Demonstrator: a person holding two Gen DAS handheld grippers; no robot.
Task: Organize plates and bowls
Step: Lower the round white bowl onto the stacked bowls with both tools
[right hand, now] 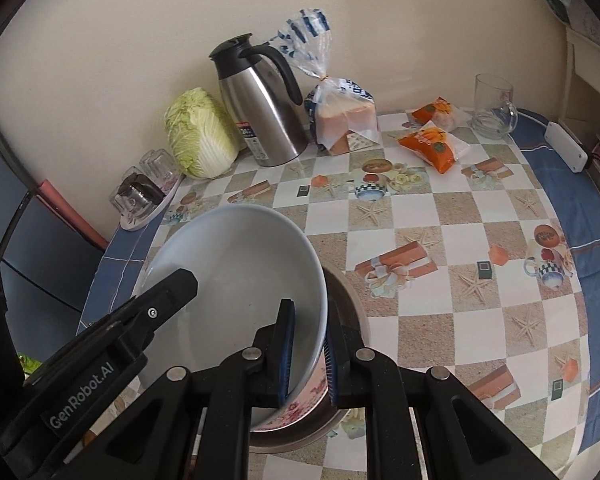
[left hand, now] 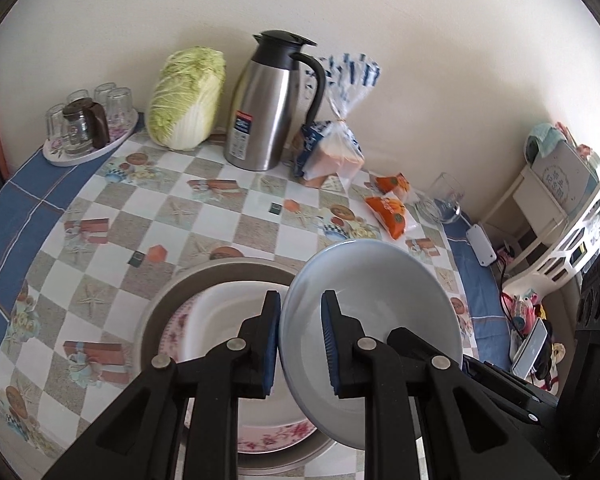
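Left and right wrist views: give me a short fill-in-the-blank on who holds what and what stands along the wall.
1. Both grippers, left gripper and right gripper, clamp the rim of one pale blue ____.
2. Under it lies a floral plate inside a grey ____.
3. Between the cabbage and the bread bag stands a steel ____.

Missing words: bowl; basin; jug

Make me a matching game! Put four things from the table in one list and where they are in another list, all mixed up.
Things:
1. bowl
2. cabbage
3. jug
4. glass mug

Places:
A. leaning on the wall, next to the tray of glasses
B. alone near the blue edge of the tablecloth
C. held by its rim in both grippers
D. between the cabbage and the bread bag

Pairs: 1-C, 2-A, 3-D, 4-B
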